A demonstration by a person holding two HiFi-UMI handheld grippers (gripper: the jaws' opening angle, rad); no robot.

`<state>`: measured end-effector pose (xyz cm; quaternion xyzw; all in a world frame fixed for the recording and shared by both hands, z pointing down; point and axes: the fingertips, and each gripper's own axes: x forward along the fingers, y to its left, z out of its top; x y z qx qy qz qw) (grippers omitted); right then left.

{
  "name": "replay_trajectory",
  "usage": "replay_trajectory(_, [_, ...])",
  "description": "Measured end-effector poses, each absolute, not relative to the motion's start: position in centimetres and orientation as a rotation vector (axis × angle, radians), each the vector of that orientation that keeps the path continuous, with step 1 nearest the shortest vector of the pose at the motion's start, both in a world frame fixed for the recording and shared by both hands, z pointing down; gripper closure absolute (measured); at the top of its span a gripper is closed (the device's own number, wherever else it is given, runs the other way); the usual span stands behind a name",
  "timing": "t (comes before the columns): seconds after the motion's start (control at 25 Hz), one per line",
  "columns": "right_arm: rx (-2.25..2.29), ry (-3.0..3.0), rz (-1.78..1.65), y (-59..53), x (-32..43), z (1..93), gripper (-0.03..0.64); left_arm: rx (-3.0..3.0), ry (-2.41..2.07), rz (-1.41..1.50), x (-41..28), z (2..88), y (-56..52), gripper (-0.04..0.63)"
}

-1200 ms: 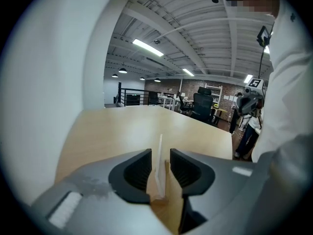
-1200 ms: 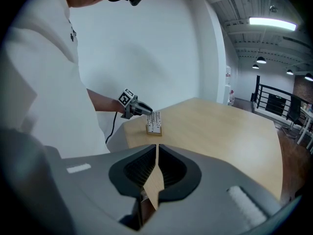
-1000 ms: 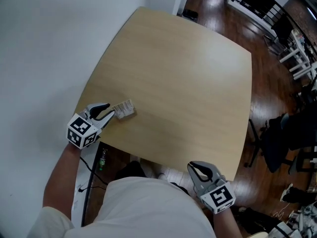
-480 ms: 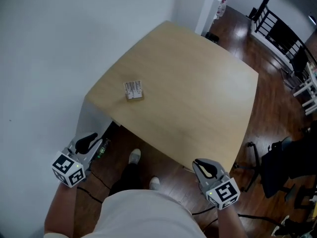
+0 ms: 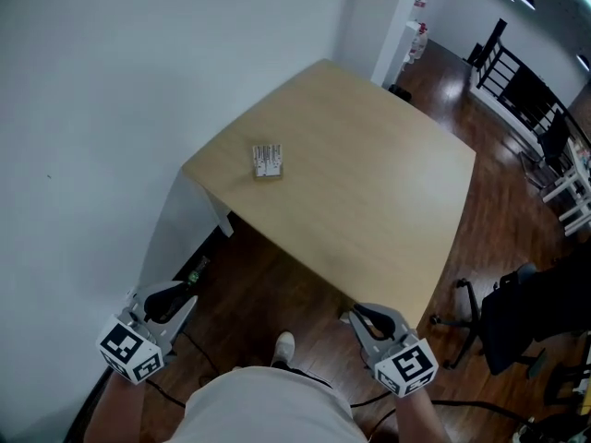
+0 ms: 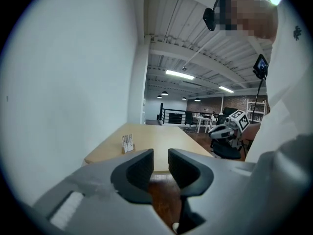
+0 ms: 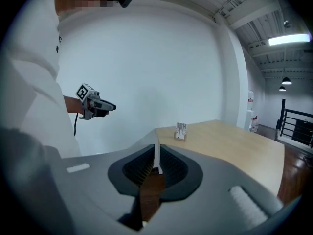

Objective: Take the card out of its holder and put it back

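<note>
Nearest the camera, the left gripper (image 5: pixel 171 295) has its jaws parted and empty, having just been closing a little; the right gripper (image 5: pixel 369 317) is clenched, nothing between its jaws; both hover over the dark wooden floor (image 5: pixel 277 280), well apart from the light wooden table (image 5: pixel 369 192); the white printed card (image 5: pixel 268 159) stands upright in its small wooden holder (image 6: pixel 128 150) near the table's left edge, close to the white wall (image 5: pixel 138 81).
</note>
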<state>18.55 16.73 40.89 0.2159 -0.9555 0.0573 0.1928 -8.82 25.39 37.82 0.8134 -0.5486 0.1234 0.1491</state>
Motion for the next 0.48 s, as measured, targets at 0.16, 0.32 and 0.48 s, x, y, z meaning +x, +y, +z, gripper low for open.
replay_trajectory(0.16, [0.626, -2.717, 0.164, 21.2, 17.8, 39.3, 0.56, 2.349, -1.593, 0.328, -8.7, 37.4, 30.9, 0.494])
replay_trajectory(0.32, [0.646, -2.737, 0.166, 26.3, 16.9, 38.0, 0.535, 2.348, -1.576, 0.35, -9.1, 38.4, 36.9, 0.494])
replay_trajectory(0.48, [0.669, -2.728, 0.148, 31.5, 16.2, 37.3, 0.534, 2.349, -1.553, 0.34, -10.1, 39.1, 41.8, 0.495])
